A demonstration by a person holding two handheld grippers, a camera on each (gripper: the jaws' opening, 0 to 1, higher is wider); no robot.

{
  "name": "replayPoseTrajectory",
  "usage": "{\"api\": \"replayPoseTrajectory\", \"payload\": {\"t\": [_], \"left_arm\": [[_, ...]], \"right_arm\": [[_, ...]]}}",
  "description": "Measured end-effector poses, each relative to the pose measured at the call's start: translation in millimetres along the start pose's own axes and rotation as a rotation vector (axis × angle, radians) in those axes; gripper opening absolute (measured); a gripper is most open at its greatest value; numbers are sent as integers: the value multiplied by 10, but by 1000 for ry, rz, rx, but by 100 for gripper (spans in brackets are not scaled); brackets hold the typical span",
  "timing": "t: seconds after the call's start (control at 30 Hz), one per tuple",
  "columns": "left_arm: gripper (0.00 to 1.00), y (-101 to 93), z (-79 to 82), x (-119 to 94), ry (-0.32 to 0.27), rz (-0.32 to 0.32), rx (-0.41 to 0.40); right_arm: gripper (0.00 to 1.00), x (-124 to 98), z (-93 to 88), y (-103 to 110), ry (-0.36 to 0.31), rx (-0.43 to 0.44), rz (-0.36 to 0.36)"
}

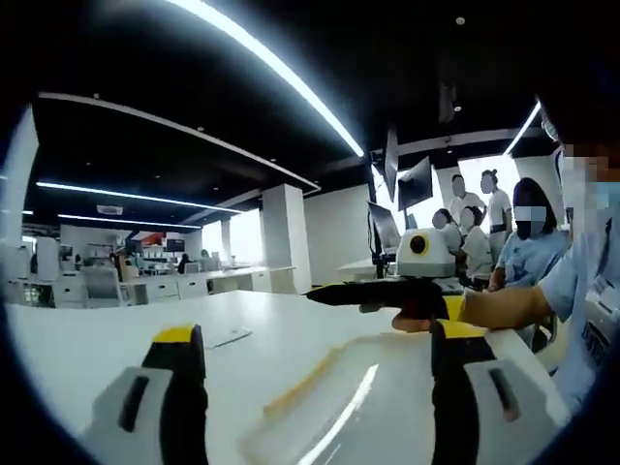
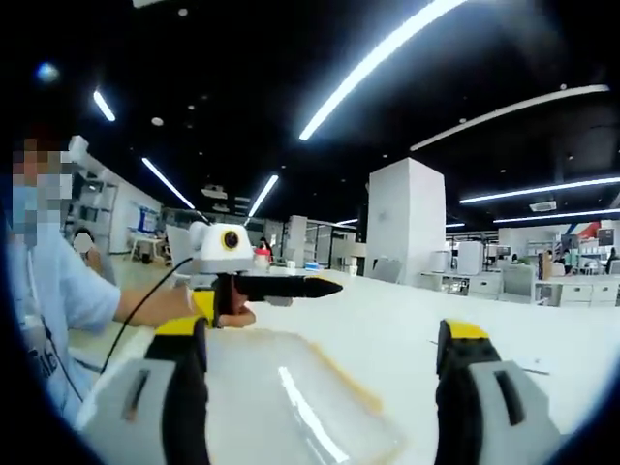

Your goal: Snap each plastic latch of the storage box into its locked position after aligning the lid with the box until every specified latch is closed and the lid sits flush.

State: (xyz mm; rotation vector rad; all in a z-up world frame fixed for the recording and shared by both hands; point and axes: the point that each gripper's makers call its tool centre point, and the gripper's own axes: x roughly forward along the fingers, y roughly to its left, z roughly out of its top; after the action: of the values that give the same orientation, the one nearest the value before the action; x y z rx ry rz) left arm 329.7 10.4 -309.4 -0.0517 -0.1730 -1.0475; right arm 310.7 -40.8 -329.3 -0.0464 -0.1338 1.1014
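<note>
Resting on the white desk (image 1: 116,329) is a clear storage box lid (image 1: 378,407) with a pale yellowish rim, lying flat and glossy under the reflection of a ceiling strip light (image 1: 281,73). In the left gripper view the left gripper (image 1: 320,387) stands with its jaws released and spread wide: the left jaw is over bare desk, the right jaw over the far side of the lid, and nothing lies between them but the lid's surface below. Beyond it, the right gripper (image 1: 334,294) comes in from the right, held in a person's hand (image 1: 426,315), its black jaws pointing left and looking pressed together above the lid's far edge.

In the right gripper view the right gripper (image 2: 320,387) shows its own jaws set wide apart, which does not match, so whether it is released or clenched cannot be told. The lid (image 2: 281,397) lies between and below the jaws, mostly toward the left one. The left gripper (image 2: 310,287) enters from the left, held by a hand (image 2: 179,305), its dark jaws pointing right.

A white pillar (image 2: 405,218) stands behind the desk, and several people (image 1: 480,223) are gathered near monitors (image 1: 415,182) in the background. A thin flat object (image 1: 228,336) lies on the desk beyond the left jaw; what it is cannot be told.
</note>
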Motion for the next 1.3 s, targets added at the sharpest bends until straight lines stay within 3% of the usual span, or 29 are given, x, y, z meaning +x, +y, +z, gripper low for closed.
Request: {"api": "replayPoseTrajectory", "payload": {"t": [0.2,0.33,0.47,0.57,0.7,0.87,1.07,1.3], "left_arm": [[99,19,67,-22,-24,27,-14],[99,61,97,-30,-29,77,-8],[99,70,129,-50,-36,103,-13],[96,67,77,-60,6,114,25],[96,76,90,-54,3,134,17],[96,78,204,-88,-16,157,31],[97,161,291,-175,-11,204,49],[99,227,516,-351,-61,240,19]], "right_arm": [[100,-17,50,-96,-26,6,-61],[100,-42,100,-199,-29,-8,-126],[100,-61,169,-269,-54,29,-171],[100,-82,251,-281,-82,53,-185],[100,-118,350,-354,-102,44,-249],[100,-114,347,-434,-67,25,-295],[100,-164,475,-492,-91,40,-337],[100,-287,550,-511,-95,51,-387]]}}
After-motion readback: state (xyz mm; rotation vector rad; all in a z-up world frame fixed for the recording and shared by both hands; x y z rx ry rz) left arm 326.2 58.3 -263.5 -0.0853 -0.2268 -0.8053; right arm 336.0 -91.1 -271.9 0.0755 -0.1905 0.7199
